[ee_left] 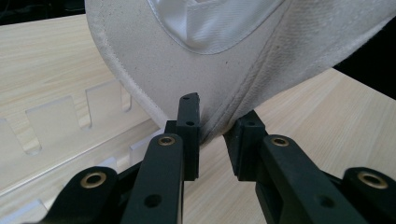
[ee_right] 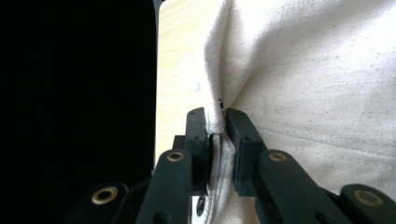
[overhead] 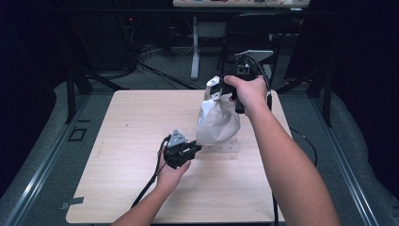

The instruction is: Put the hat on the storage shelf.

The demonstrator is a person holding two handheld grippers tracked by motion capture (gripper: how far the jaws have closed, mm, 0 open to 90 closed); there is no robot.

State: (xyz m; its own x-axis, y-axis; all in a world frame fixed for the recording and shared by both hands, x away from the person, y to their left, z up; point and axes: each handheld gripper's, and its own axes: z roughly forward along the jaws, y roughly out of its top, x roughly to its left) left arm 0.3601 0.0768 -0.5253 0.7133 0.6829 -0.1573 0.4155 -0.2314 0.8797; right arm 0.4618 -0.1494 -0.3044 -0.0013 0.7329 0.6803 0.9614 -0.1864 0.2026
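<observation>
A cream canvas cloth item (overhead: 217,123) with a shiny white lining hangs over the right middle of the wooden table (overhead: 131,132). My right gripper (overhead: 217,89) holds its top from above. In the right gripper view that gripper (ee_right: 215,114) is shut on a stitched seam of the canvas (ee_right: 303,70). My left gripper (overhead: 196,149) is at the cloth's lower left corner. In the left gripper view the bottom fold of the canvas (ee_left: 154,60) dips between the tips of the left gripper (ee_left: 218,109) and touches both pads. Its white lining (ee_left: 210,23) shows above.
A clear plastic rack with slots (overhead: 221,148) lies flat on the table under the cloth and appears in the left gripper view as a notched plate (ee_left: 56,116). Beyond the far edge stand a dark chair (overhead: 254,28), a white desk leg (overhead: 195,47) and floor cables.
</observation>
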